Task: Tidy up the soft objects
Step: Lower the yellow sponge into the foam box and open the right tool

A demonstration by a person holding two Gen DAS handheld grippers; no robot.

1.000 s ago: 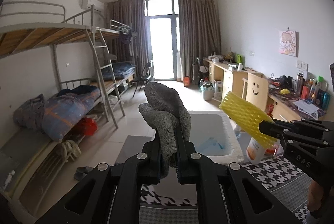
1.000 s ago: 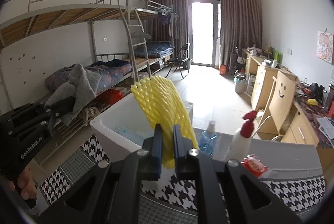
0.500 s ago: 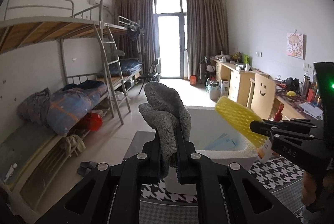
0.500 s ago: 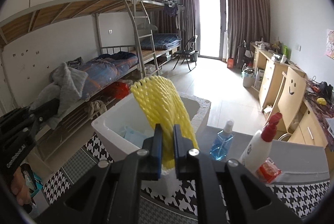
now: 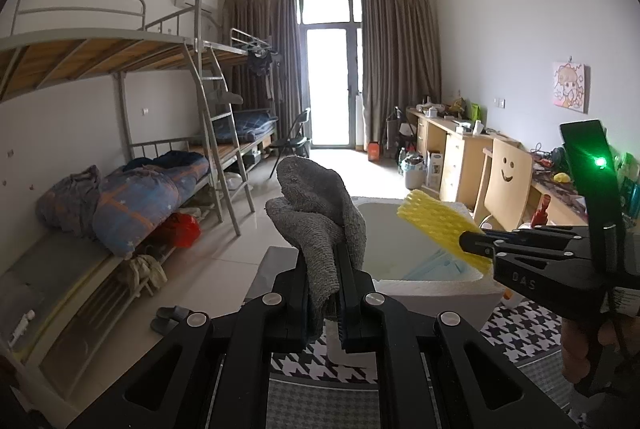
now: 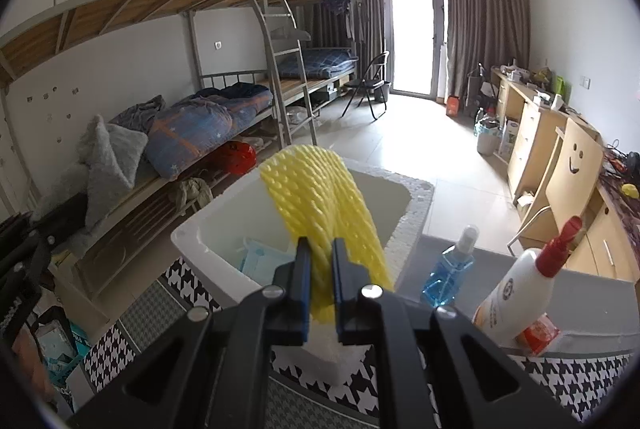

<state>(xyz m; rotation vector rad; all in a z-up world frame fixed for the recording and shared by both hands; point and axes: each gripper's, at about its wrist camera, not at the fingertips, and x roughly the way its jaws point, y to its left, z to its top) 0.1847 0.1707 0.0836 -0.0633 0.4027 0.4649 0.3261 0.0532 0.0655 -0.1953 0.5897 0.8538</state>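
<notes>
Two soft things are in the air at once: the left gripper is pinched tight on a grey knit cloth that flops up and forward past its tips, and the right gripper is clamped on a yellow foam net sleeve that sticks up and ahead of its jaws. The white foam box sits straight ahead of and below both, with some pale blue face masks already lying inside.

What could go sideways, I think: the sleeve's free end hangs over the box opening, but the pinched end sits near the front wall, so letting go here might leave it draped on the rim or have it bounce out (foam net is springy). The cloth is bulky and could snag on a finger at release. Both grippers are also crowding the same opening.

View differences: the right wrist camera shows a blue spray bottle and a white red-capped bottle to its right; the left view barely shows them but catches the right gripper from the side.
</notes>
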